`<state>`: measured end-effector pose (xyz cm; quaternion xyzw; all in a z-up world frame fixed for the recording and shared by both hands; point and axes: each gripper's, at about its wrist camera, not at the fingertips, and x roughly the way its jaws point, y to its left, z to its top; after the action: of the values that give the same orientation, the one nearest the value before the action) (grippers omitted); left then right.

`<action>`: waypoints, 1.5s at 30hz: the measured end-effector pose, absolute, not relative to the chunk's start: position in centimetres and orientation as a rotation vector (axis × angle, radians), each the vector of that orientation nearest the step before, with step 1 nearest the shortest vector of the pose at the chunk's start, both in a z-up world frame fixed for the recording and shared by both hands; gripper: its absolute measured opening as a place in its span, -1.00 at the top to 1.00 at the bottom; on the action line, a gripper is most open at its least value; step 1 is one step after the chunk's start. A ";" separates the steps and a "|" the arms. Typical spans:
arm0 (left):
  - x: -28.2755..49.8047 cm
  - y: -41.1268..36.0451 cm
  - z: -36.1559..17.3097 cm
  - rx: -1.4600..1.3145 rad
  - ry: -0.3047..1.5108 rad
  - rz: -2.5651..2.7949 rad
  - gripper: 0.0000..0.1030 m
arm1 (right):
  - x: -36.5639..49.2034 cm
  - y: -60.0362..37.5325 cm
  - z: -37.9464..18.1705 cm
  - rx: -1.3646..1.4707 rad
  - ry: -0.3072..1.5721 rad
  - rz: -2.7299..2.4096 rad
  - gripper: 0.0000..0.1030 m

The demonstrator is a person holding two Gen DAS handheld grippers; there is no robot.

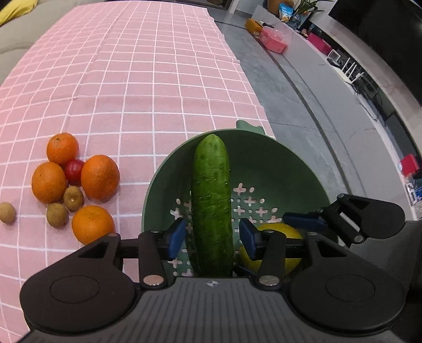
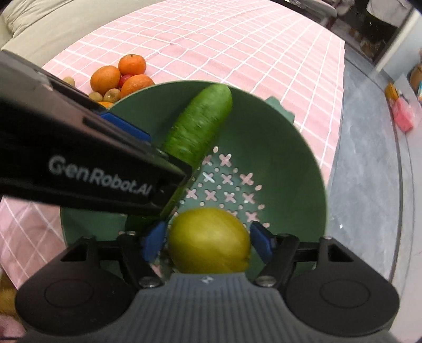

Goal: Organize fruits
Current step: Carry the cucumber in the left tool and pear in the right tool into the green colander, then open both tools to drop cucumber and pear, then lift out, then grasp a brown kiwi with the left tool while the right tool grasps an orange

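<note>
A green colander bowl (image 1: 277, 168) stands near the right edge of the pink checked tablecloth. A cucumber (image 1: 212, 200) lies in it, its far end on the rim. My left gripper (image 1: 212, 237) is open with its blue pads on either side of the cucumber, with gaps showing. A yellow lemon (image 2: 208, 240) lies in the bowl (image 2: 290, 147) beside the cucumber (image 2: 197, 126). My right gripper (image 2: 208, 241) is open around the lemon, with gaps at both pads. The left gripper's body (image 2: 79, 163) crosses the right wrist view. The right gripper's fingers (image 1: 303, 220) show in the left wrist view.
Left of the bowl lies a cluster of oranges (image 1: 99, 176), a small red tomato (image 1: 74, 171) and several small brown fruits (image 1: 73, 198). The table edge (image 1: 253, 87) runs along the right, with grey floor beyond. A beige sofa (image 2: 52, 23) stands behind the table.
</note>
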<state>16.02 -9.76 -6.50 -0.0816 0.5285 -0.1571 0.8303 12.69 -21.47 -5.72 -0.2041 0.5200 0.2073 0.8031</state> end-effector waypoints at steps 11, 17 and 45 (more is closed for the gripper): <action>14.9 -7.4 -3.3 -0.238 1.065 -0.322 -0.17 | 11.3 -20.9 -3.1 -0.466 1.028 0.392 -0.57; 13.6 -5.0 -1.1 -0.243 0.994 -0.264 -0.17 | 9.7 -21.1 -0.1 -0.341 0.913 0.360 -0.57; 9.9 11.4 -3.8 -0.438 0.888 0.053 -0.17 | 10.8 -6.8 -1.1 -0.329 0.733 0.559 -0.54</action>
<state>9.86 11.37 -3.78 -0.2101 0.4262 0.0253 0.8795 10.82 -6.81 -1.12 -0.1581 0.3520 0.2684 0.8826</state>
